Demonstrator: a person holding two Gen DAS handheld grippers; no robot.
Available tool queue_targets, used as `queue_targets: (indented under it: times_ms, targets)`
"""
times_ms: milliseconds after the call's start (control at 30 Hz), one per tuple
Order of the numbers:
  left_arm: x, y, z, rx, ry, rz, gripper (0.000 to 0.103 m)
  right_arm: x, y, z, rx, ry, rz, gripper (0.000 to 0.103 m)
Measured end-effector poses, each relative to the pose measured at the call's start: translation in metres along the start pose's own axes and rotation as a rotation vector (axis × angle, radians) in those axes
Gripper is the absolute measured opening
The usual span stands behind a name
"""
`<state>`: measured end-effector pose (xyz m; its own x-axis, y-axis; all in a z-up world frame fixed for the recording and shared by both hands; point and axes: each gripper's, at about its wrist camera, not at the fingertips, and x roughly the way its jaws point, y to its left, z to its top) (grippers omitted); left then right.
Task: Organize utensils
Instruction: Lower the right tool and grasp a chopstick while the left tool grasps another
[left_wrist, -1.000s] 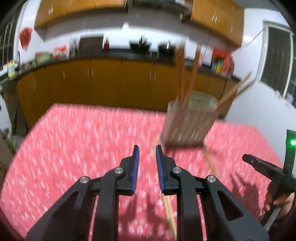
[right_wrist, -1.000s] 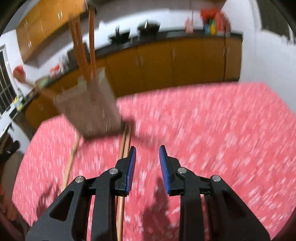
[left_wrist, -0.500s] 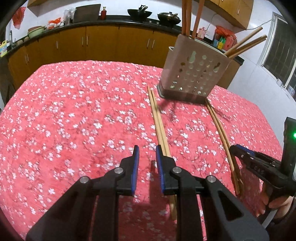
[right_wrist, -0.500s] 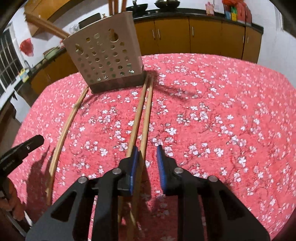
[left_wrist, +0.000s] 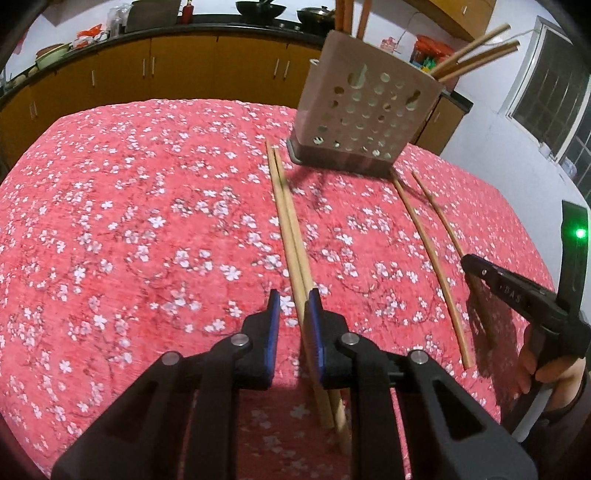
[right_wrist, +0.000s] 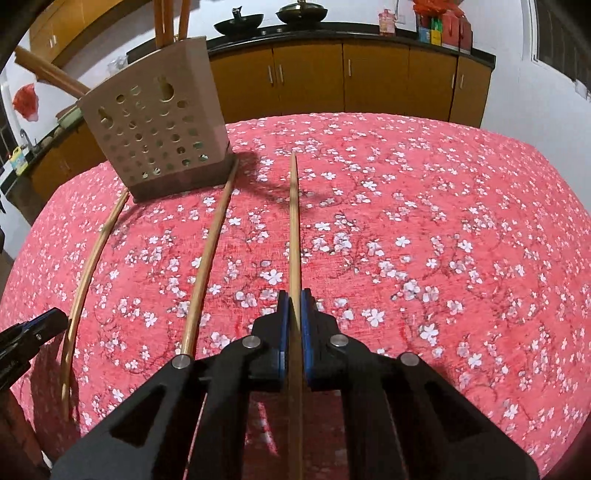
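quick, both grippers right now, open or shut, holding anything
left gripper: open, jaws narrow, chopstick pair lying between the pads, not clamped
right gripper: shut on one chopstick

The left gripper (left_wrist: 293, 308) straddled a pair of chopsticks (left_wrist: 291, 236) on the red floral tablecloth (left_wrist: 129, 221), jaws slightly apart. A perforated holder (left_wrist: 365, 118) stood far right, with the right gripper (left_wrist: 476, 264) near right.

Bamboo chopsticks (left_wrist: 291, 236) flat on the cloth beside perforated holder (left_wrist: 365, 114)
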<state>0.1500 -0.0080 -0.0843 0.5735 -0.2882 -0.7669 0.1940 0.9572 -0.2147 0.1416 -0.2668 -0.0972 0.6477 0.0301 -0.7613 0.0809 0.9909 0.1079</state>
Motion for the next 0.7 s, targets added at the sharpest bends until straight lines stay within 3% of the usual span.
queue_targets:
  times_ms: [700]
  targets:
    - [0.014,-0.016,0.004,0.095,-0.011,0.17,0.013,-0.003,0.001,-0.002,-0.014,-0.008,0.004,0.008]
